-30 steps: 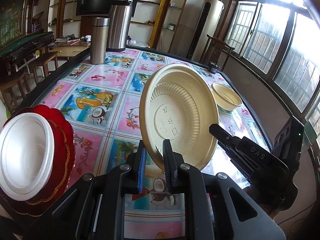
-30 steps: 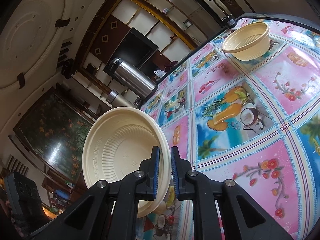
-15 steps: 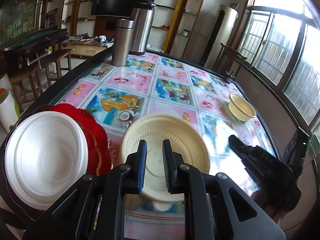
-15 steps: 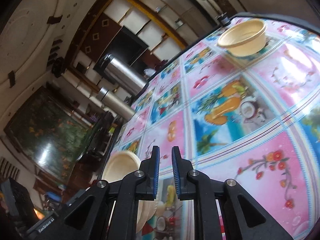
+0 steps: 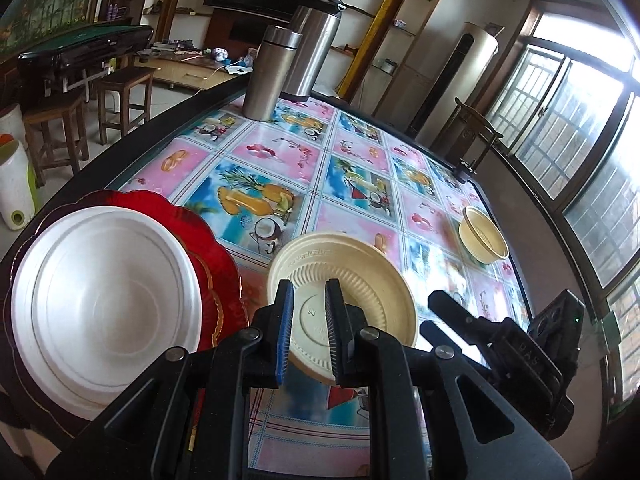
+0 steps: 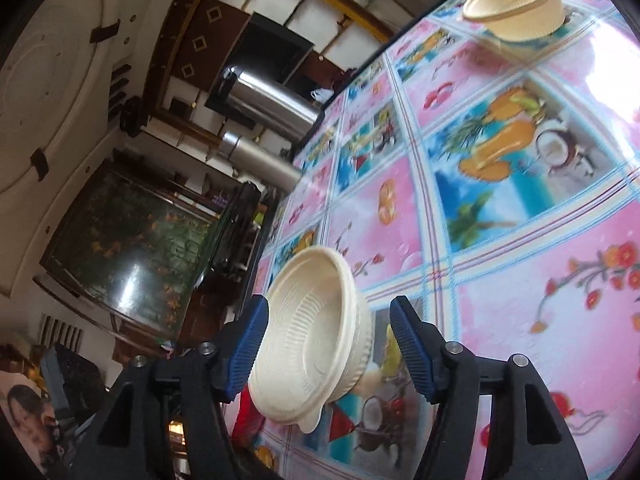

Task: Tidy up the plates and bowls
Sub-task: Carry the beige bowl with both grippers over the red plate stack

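A cream plate (image 5: 352,280) hangs tilted just above the table, and my left gripper (image 5: 308,332) is shut on its near rim. In the right wrist view the same cream plate (image 6: 316,320) shows between my right gripper's (image 6: 328,304) wide-open fingers, which do not touch it. Seen from the left wrist, the right gripper (image 5: 434,316) sits just right of the plate. A white plate (image 5: 104,300) rests on a stack of red plates (image 5: 216,256) at the near left. A cream bowl (image 5: 482,240) stands far right by the table edge, and this bowl (image 6: 516,0) is also seen from the right wrist.
Two steel flasks (image 5: 272,72) (image 5: 314,44) stand at the table's far end. The table (image 5: 360,148) has a fruit-print cloth and a dark rim. Wooden stools (image 5: 120,100) stand on the floor to the left, and windows line the right.
The right gripper let go of the cream plate and opened wide. The left gripper now carries the plate, which went from upright to lower and flatter, nearer the red and white stack.
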The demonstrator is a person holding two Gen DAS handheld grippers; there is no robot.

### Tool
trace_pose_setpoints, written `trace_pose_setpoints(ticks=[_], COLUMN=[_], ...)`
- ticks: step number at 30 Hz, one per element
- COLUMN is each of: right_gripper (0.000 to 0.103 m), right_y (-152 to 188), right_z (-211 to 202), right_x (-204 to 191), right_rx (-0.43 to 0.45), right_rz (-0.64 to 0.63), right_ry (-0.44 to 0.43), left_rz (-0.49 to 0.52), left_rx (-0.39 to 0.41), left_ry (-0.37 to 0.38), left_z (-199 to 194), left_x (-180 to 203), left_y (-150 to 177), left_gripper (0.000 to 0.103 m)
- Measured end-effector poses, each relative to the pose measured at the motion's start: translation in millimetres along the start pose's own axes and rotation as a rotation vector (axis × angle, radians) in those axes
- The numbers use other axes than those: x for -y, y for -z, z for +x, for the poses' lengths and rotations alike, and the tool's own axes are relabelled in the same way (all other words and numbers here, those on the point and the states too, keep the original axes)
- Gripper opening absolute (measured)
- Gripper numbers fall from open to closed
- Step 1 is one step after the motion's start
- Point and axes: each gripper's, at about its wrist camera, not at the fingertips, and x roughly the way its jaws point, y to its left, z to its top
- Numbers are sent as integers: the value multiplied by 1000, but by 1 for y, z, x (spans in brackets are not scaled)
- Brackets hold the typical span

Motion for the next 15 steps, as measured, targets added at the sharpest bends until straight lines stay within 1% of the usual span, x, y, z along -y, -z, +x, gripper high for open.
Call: trace_pose_setpoints(ticks=[2,4,6,7,8,10,12,15], right_gripper=[66,66,60,47,28,10,9,9], right_y=[0,-1,-1,-2,-2,-2,-2,-4], right_z=[7,15,20,22,25,30,32,24], right_x=[-4,-11,-16,-19,-20,-20,-17,-11], right_rx=[-24,-55,-63,-63,-67,-106,-116,-103], right_rz=[7,0,-9,-16,-23,-34,-11,15], right_ry=[10,82,154,192,224,254,251,240], left_rz=[-3,-17,-29,-35,-40,-46,-57,-60], left_rx=[-2,-13,-25,-29,-32,-45,-61,-84], left_ry=[-10,-10,-8,-10,-12,-11,-7,-9], left_z=[0,2,5,5,6,8,12,18], left_x=[0,-1,-2,-3,-4,-4,-3,0], left_y=[-2,-4,-7,-8,-9,-10,-11,-11], left_gripper=[14,14,14,14,14,14,14,14])
